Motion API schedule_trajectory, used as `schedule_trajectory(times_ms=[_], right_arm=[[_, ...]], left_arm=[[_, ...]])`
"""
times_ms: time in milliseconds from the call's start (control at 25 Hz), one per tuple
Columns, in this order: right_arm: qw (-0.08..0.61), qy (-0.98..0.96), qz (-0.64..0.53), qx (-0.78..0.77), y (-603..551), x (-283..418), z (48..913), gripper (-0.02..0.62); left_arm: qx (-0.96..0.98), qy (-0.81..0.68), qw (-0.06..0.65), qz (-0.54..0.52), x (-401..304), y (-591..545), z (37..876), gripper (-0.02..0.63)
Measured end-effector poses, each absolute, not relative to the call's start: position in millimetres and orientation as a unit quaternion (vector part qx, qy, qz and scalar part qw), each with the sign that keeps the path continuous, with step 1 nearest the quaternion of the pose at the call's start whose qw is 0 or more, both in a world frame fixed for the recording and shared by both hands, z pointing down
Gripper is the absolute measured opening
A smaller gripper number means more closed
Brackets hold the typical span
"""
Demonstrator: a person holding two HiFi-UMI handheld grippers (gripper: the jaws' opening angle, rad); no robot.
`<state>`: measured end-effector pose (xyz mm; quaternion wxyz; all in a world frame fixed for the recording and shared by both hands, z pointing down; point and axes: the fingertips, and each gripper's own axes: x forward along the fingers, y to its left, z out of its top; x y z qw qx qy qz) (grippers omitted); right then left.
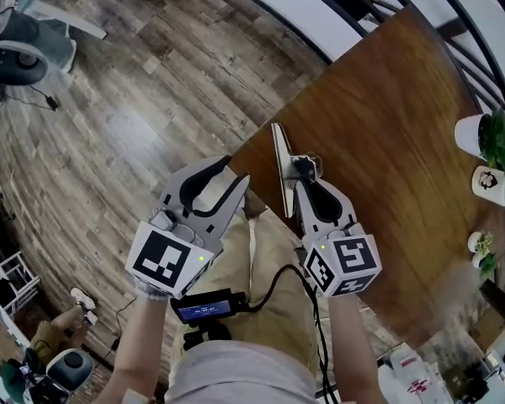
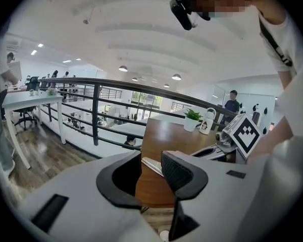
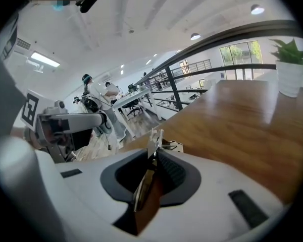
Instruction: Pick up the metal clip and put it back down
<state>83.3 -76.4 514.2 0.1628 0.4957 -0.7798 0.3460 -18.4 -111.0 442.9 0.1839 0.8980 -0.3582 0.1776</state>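
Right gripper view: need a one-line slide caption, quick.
Right gripper, fingers closed on the shiny flat metal clip at the edge of the brown wooden table.

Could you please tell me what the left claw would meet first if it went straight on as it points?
Probably the near edge of the table, seen straight ahead of the left claw. The metal clip lies in nearly the same line, so with depth unclear it might touch that first.

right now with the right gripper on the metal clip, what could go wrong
The metal clip stands on edge at the near edge of the table, above open floor: a slip could send it off. The right gripper pinches only a thin plate, so it may twist or pivot on lifting.
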Motion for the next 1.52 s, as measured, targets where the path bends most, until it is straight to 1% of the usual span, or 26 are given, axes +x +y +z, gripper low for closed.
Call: schedule_trajectory(times_ms=[400, 880, 920, 1000, 1040, 1520], right_arm=[[0.140, -0.778, 0.353, 0.500, -80.1, 89.3, 507.1, 0.055], [0.112, -0.787, 0.340, 0.503, -82.5, 90.2, 485.8, 0.054], [0.111, -0.787, 0.338, 0.504, -82.4, 90.3, 484.5, 0.054], [0.107, -0.788, 0.336, 0.505, -82.3, 90.7, 481.9, 0.054], [0.106, -0.789, 0.335, 0.505, -82.1, 91.0, 480.6, 0.054], [0.075, -0.812, 0.308, 0.490, -77.1, 86.0, 454.4, 0.052]], left_arm=[[0.898, -0.345, 0.207, 0.178, -9.0, -113.5, 453.0, 0.127], [0.892, -0.301, 0.294, 0.164, 7.6, -111.6, 481.2, 0.127], [0.890, -0.299, 0.304, 0.162, 8.6, -112.1, 483.7, 0.134], [0.886, -0.293, 0.324, 0.158, 11.6, -112.7, 487.9, 0.192], [0.884, -0.288, 0.333, 0.156, 13.7, -112.8, 489.7, 0.209], [0.881, -0.245, 0.383, 0.129, 33.1, -109.3, 493.4, 0.216]])
